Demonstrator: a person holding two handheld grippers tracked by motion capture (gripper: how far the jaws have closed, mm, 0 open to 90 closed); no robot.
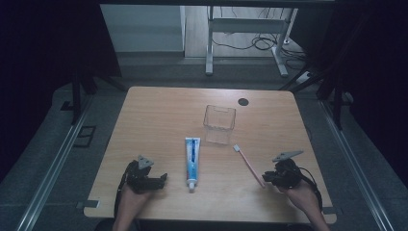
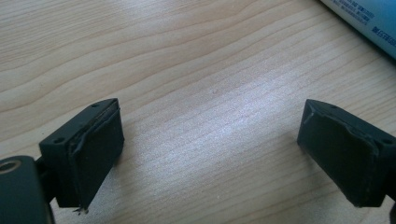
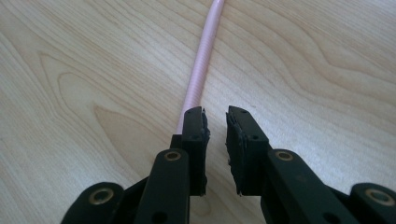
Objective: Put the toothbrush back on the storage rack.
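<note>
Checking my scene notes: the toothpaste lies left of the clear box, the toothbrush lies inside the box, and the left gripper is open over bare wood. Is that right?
One thing is wrong: the toothbrush is not inside the box. The high view shows it lying on the table, right of the toothpaste and near the right gripper. The rest holds: the toothpaste lies left of the box, and the left gripper is open over bare wood.

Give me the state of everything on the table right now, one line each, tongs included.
Left tongs: open wide, empty, over bare wood.
Right tongs: nearly closed with a narrow gap, holding nothing; toothbrush handle lies just beside the left jaw.
Toothbrush: lying flat, head pointing toward the clear container.
Toothpaste tube: lying flat, cap on, cap end toward the person.
Clear container: upright, empty.
</note>
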